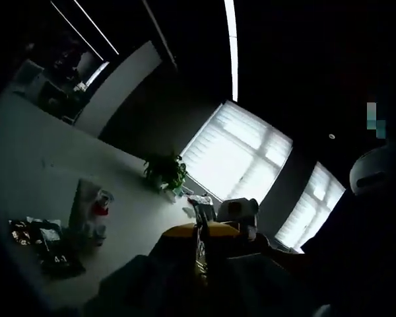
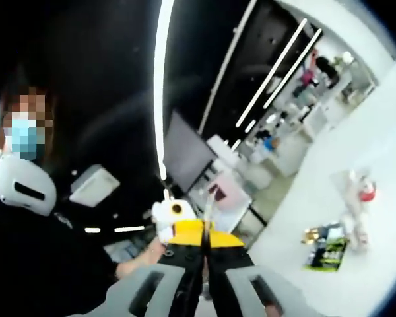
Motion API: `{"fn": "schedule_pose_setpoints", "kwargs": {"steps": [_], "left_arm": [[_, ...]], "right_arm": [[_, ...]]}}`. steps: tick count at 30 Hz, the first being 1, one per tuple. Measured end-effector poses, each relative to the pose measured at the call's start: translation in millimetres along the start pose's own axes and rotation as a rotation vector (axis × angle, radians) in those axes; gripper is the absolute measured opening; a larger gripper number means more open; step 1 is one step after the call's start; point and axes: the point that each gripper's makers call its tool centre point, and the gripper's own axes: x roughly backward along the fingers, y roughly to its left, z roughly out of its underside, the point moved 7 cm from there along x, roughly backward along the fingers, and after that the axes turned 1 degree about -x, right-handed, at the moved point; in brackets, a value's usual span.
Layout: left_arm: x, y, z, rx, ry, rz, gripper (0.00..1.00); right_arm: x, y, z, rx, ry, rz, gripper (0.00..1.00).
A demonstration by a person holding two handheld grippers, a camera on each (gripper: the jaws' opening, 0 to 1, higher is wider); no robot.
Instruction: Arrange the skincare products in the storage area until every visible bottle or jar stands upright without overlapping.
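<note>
On the white table point(image 1: 33, 158), the skincare products point(image 1: 96, 214) stand in a loose cluster around a clear bottle with a red cap point(image 1: 102, 206), with dark packets point(image 1: 43, 241) just beside it and a potted plant point(image 1: 165, 172) farther along. Both the left gripper point(image 1: 201, 254) and the right gripper point(image 2: 204, 264) are held well away from the bottle, jaws pressed together on nothing.
</note>
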Motion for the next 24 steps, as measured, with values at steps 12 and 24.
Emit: {"fn": "schedule_pose_setpoints", "kwargs": {"steps": [12,24], "left_arm": [[4.4,-7.3,2.5,0.028,0.039,0.012,0.0],[6.3,-2.3,7.3,0.051,0.077,0.01,0.0]], "right_arm": [[-7.6,-5.6,-8.8,-0.015,-0.003,-0.021,0.02],[-12.5,-13.6,-14.4,0.019,-0.007,-0.003,0.01]]}}
